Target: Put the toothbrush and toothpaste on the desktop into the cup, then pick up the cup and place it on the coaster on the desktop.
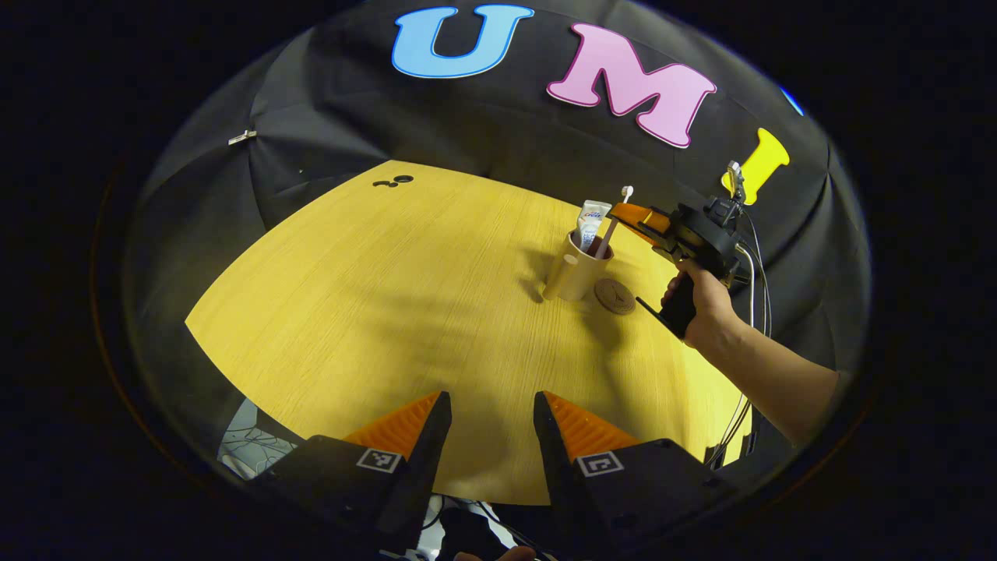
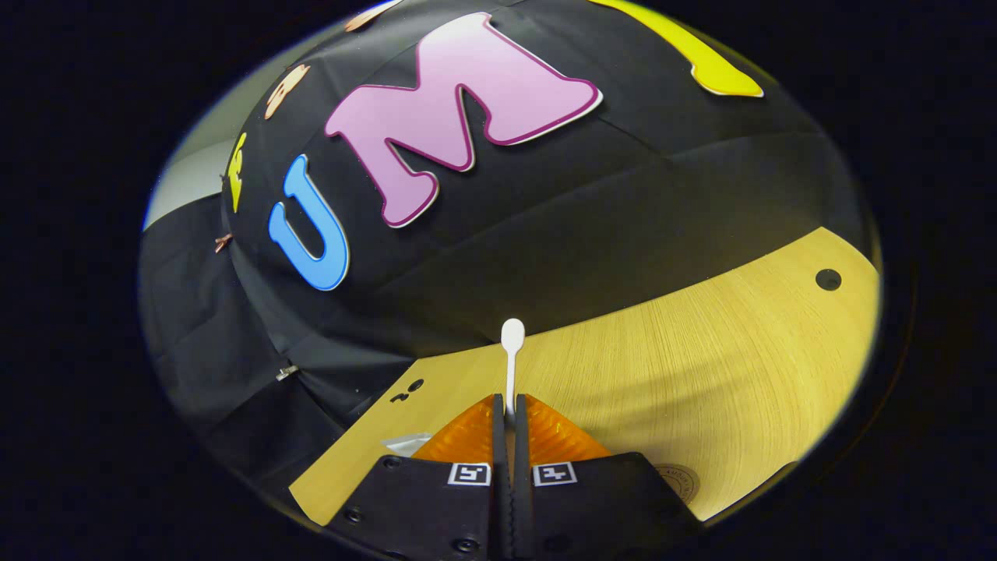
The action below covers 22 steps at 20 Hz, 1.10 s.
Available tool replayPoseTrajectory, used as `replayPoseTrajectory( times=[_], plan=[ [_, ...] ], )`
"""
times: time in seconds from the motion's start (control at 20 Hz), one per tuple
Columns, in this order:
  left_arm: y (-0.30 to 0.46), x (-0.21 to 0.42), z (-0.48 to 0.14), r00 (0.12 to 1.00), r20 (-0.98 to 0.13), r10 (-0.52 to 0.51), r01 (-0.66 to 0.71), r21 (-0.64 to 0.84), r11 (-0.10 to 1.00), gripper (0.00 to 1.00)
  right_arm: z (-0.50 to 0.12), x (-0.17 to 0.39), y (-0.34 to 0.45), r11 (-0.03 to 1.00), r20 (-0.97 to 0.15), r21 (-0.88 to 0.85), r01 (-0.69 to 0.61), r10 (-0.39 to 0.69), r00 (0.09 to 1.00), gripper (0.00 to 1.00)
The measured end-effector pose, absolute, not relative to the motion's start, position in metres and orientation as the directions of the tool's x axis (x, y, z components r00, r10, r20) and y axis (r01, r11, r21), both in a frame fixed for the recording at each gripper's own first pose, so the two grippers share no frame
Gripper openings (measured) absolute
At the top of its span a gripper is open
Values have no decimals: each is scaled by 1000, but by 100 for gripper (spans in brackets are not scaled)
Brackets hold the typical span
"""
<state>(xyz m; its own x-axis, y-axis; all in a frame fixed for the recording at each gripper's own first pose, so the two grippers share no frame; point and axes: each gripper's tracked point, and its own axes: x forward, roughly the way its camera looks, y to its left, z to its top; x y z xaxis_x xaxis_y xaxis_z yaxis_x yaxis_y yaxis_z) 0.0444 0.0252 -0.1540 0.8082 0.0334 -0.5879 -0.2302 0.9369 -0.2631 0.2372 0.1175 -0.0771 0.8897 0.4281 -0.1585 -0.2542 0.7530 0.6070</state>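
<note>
Wooden desktop (image 1: pixel 374 312) spread wide across the left gripper view, pale grain running toward the black cloth wall; same desktop (image 2: pixel 724 366) tilted in the right gripper view.

Left gripper (image 1: pixel 492 425) low at the near edge of the desktop, fingers spread wide, nothing between them, well apart from everything else on the board.

Right gripper (image 1: pixel 637 220) farther off in the left gripper view, gripped by a hand (image 1: pixel 705 308) with a bare forearm reaching in from the right, cables trailing behind. Held just above and beside the cup's rim. Seen along its own fingers as right gripper (image 2: pixel 509 413), jaws pressed nearly together, clamped on the toothbrush handle.

Cup (image 1: pixel 576 273) upright on the desktop, beige, handle toward the near left, shadow cast to the left.

Coaster (image 1: pixel 614 296) flat on the desktop, round and brown, touching or just beside the cup's base on the right; edge of the same coaster (image 2: pixel 679 481) low in the right gripper view.

Toothpaste (image 1: pixel 590 220) standing in the cup, upper end above the rim.

Toothbrush (image 1: pixel 613 226) leaning in the cup, lower end inside, white head up past the rim; toothbrush (image 2: pixel 512 366) rising straight from between the closed fingers.
</note>
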Motion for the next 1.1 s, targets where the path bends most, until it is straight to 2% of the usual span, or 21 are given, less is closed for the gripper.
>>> replayPoseTrajectory(
  times=[0.35,0.4,0.45,0.55,0.65,0.7,0.85,0.9,0.95,1.1],
  plan=[
    [15,59,-145,829,-559,6,-187,-267,945,66,-90,192,133,754,-236,595,-278,495,836,13],
    [14,61,-144,830,-558,1,-181,-268,946,66,-91,186,132,754,-248,598,-272,497,831,0],
    [12,65,-143,832,-554,-3,-175,-268,947,66,-92,179,132,752,-255,601,-270,501,827,17],
    [10,71,-140,836,-548,-14,-155,-261,953,66,-92,167,128,755,-274,607,-248,492,827,20],
    [5,81,-140,836,-547,-41,-118,-252,961,67,-91,152,125,760,-290,605,-238,488,823,27],
    [1,86,-140,833,-550,-63,-93,-252,963,67,-91,146,125,763,-299,601,-237,491,818,34],
    [-7,102,-146,809,-578,-107,-41,-238,970,67,-91,122,123,760,-328,606,-236,508,797,37],
    [-8,109,-146,806,-580,-119,-21,-229,973,67,-90,116,121,758,-333,607,-237,514,790,20],
    [-9,117,-146,800,-587,-127,-2,-215,977,67,-90,107,118,759,-339,605,-239,518,785,37],
    [-3,143,-148,778,-615,-127,48,-143,989,67,-90,88,104,771,-356,589,-244,518,778,37]
  ],
)
